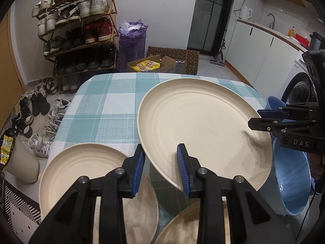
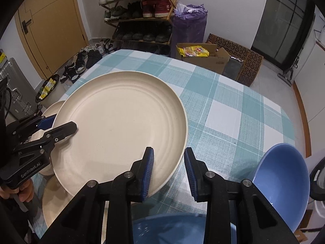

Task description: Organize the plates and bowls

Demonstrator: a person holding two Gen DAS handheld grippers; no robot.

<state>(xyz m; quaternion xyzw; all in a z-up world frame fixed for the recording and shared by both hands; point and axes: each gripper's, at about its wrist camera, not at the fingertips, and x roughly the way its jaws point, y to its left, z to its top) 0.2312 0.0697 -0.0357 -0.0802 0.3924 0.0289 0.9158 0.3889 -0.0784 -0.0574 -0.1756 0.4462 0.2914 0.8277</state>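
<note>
A large cream plate hangs tilted above the checked tablecloth. My left gripper is shut on its left rim, and my right gripper is shut on the opposite rim. Two more cream plates lie on the cloth beneath, one at the left and one nearer me. A blue bowl sits at the table's right edge. A second blue bowl shows under my right gripper.
A loaded shoe rack and loose shoes stand past the table's far left. A purple bag and an open cardboard box are on the floor behind. A cream bin stands left of the table. White cabinets line the right.
</note>
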